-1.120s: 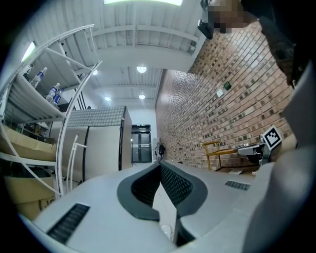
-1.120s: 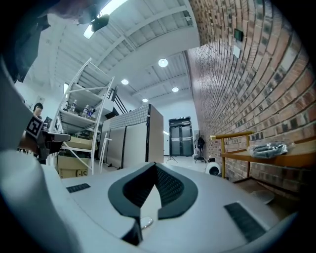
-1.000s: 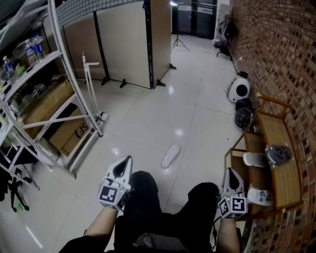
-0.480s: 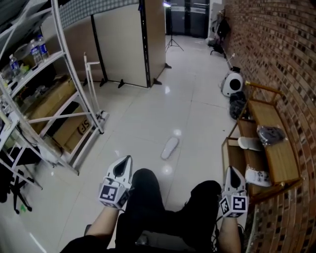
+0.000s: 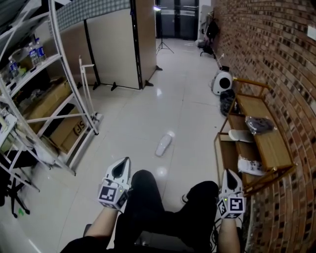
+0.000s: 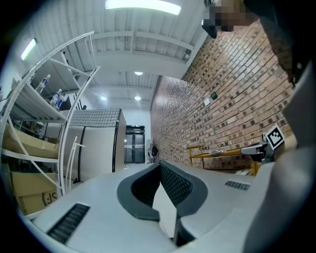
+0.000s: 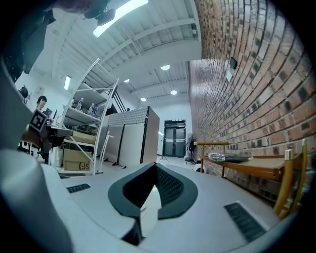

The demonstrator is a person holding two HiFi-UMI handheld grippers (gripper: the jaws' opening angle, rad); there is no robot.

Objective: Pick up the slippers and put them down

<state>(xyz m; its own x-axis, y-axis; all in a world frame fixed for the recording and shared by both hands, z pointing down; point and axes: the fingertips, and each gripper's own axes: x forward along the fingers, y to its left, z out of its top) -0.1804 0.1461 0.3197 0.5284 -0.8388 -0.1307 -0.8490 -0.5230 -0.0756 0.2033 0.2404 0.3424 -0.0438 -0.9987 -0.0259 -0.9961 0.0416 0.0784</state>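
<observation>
Slipper (image 5: 164, 145) lying on tiled floor (image 5: 143, 111), well ahead of left gripper (image 5: 126, 161), right gripper (image 5: 230, 173); wooden rack (image 5: 270, 147) at right

Bright, even overhead from ceiling strip light (image 6: 143, 6); glare spots on glossy floor (image 5: 148, 113); heavy fisheye bending, dark vignetted corners.

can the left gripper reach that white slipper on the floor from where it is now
Probably not yet. The white slipper lies well ahead on the floor, beyond the left gripper by the person's knees. Nothing blocks the way.
</observation>
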